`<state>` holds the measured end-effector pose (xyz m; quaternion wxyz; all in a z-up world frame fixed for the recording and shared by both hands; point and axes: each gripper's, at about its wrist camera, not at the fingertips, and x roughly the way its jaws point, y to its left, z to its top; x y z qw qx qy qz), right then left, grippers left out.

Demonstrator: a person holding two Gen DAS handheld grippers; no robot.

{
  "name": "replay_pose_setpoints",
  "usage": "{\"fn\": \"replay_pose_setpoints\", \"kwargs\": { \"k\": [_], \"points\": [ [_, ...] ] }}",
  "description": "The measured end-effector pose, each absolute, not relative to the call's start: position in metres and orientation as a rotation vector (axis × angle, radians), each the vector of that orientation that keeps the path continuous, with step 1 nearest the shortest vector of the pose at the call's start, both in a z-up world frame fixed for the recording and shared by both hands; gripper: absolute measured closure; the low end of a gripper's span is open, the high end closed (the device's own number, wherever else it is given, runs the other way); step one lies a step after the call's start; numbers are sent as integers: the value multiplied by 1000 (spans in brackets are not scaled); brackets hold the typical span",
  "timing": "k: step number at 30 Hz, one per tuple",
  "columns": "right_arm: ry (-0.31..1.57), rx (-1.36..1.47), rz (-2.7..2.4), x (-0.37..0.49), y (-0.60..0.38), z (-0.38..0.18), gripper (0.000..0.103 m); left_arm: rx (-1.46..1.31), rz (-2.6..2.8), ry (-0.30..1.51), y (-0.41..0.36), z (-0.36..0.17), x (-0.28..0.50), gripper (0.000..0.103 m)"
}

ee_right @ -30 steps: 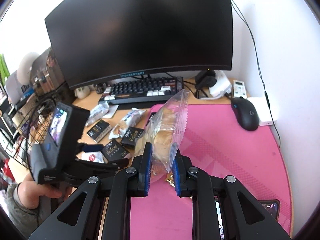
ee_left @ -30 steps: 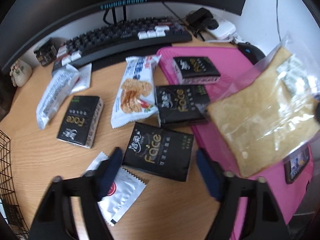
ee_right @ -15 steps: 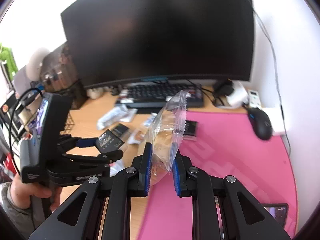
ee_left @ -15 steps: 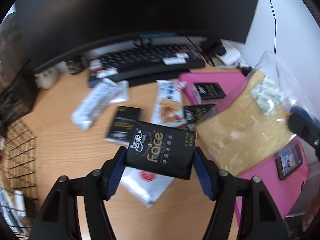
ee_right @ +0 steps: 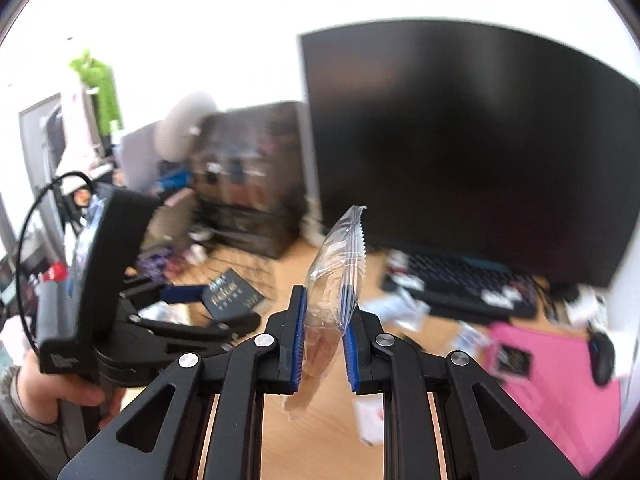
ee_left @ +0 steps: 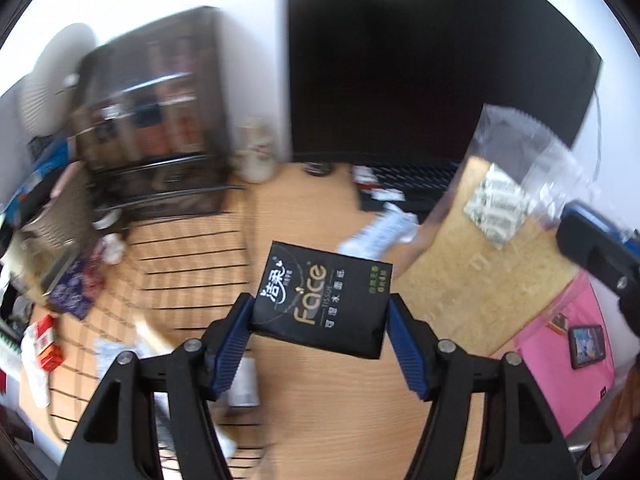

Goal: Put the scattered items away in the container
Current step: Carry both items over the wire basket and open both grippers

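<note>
My left gripper (ee_left: 320, 316) is shut on a black "Face" tissue pack (ee_left: 324, 300) and holds it in the air above the desk; the pack also shows in the right wrist view (ee_right: 234, 294). A black wire basket (ee_left: 172, 280) with several small items lies below and left of it. My right gripper (ee_right: 324, 344) is shut on a clear bag with a slice of bread (ee_right: 336, 276), held upright. The same bread bag (ee_left: 492, 248) hangs at the right of the left wrist view. More packs lie near the keyboard, blurred.
A large black monitor (ee_right: 472, 144) and a keyboard (ee_right: 468, 284) stand at the back. A pink desk mat (ee_right: 560, 384) with a mouse (ee_right: 600, 356) and a black pack (ee_right: 510, 362) lies right. A dark shelf unit (ee_left: 152, 132) stands behind the basket.
The left gripper closed on the tissue pack, lifted it and swung left over the wire basket. The right gripper swung left too, still holding the bread bag.
</note>
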<state>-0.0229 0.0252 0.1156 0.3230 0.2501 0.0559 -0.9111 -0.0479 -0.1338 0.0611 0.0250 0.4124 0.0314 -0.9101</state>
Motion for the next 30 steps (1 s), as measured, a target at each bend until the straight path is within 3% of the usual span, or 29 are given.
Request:
{"fn": "replay_pose_setpoints", "kwargs": {
  "k": [5,11,22,24,26,30],
  "points": [
    [181,591,-2287,-6,-44,131,86,1212,-2735,156,-198,68,-23,32],
    [225,627,-2163,2,-122,109,86,1210,-2611,211,-262,47,1,32],
    [312,742,-2103,-4,-173,56,86,1249,-2579,323,-290,13,12,31],
    [338,751,-2112,-4,-176,56,83,1254,-2586,342,-291,13,11,31],
    [357,757,-2133,-6,-179,54,71,1244,-2590,351,-291,15,12,31],
    [357,775,-2139,-8,-175,54,70,1239,-2592,336,-288,19,12,31]
  ]
}}
